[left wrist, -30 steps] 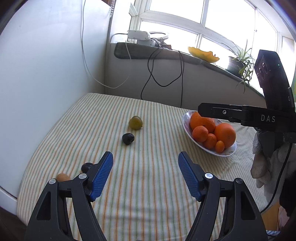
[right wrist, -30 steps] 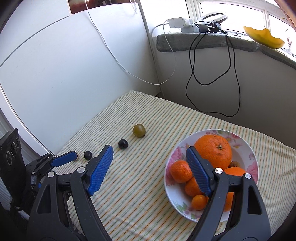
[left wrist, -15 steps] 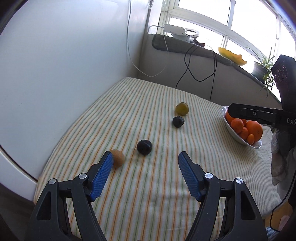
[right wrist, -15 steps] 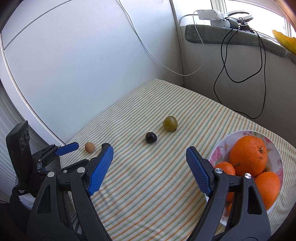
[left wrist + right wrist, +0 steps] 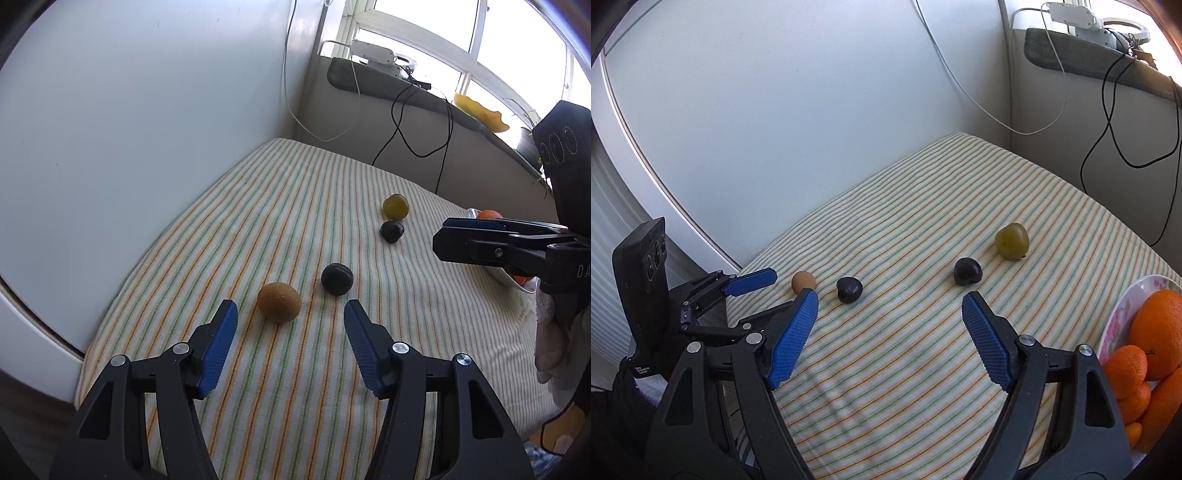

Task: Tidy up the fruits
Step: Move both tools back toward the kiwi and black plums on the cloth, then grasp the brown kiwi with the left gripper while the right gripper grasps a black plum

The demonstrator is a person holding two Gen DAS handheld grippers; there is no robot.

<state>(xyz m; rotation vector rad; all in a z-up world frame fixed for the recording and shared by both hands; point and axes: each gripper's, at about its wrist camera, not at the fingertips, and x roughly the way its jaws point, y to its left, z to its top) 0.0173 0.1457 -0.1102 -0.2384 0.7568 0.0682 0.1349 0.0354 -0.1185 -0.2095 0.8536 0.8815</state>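
Observation:
Loose fruit lies on the striped cloth (image 5: 295,387): a brown kiwi (image 5: 279,302), two dark plums (image 5: 336,278) (image 5: 392,231) and a green fruit (image 5: 395,206). My left gripper (image 5: 290,314) hovers just short of the kiwi, which sits ahead between the tips, untouched. Its jaws are closing. My right gripper (image 5: 892,299) is open above bare cloth and narrowing slightly, with nothing between its fingers and the nearer plum (image 5: 967,271) just beyond. A flowered bowl (image 5: 1123,306) of oranges (image 5: 1156,332) sits at its right.
A white wall panel (image 5: 147,129) borders the cloth on the left, close to the kiwi. Black and white cables (image 5: 406,122) hang from the windowsill behind. A gloved hand (image 5: 554,332) holds the right gripper at the table's right.
Both grippers have swung left and lower, from the bowl toward the loose fruit. The left jaws have narrowed, and the kiwi now lies just ahead between their tips.

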